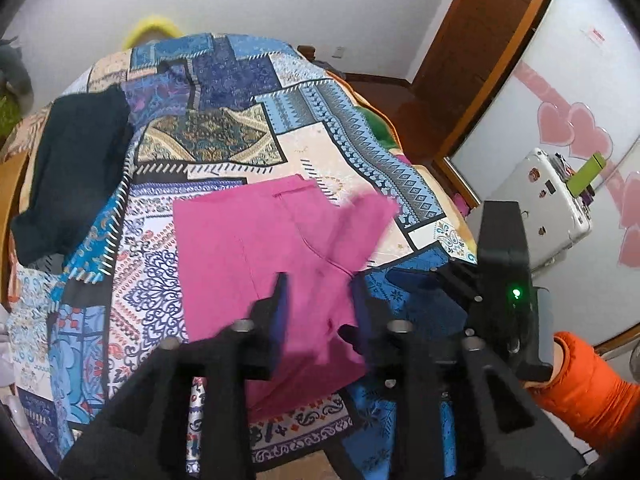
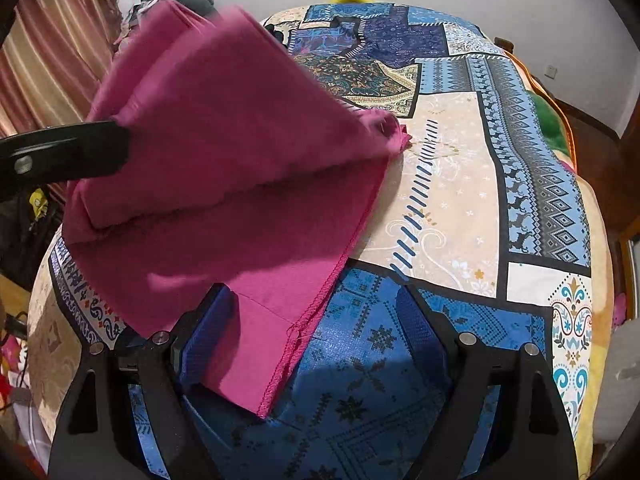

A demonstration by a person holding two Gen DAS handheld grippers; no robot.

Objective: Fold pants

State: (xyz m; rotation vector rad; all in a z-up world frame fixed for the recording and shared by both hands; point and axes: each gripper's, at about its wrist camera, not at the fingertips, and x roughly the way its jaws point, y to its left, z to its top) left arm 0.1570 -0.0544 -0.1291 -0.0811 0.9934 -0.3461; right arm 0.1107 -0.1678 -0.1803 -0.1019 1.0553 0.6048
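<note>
Pink pants (image 1: 260,248) lie partly folded on the patterned bedspread (image 1: 224,140). My left gripper (image 1: 320,292) hovers over their near part, its fingers apart with pink cloth between them; whether it pinches the cloth I cannot tell. In the right wrist view the pants (image 2: 224,152) have one part lifted and blurred, with the left gripper's finger (image 2: 72,152) at its left edge. My right gripper (image 2: 316,320) is open; the pants' hemmed end lies between its fingers, against the left pad (image 2: 208,328). The right gripper also shows in the left wrist view (image 1: 500,272).
A dark garment (image 1: 68,176) lies on the bed's far left. A white suitcase (image 1: 548,200) stands by the glass door (image 1: 568,80) with pink hearts at right. An orange sleeve (image 1: 588,380) is lower right. Striped curtains (image 2: 52,60) hang left.
</note>
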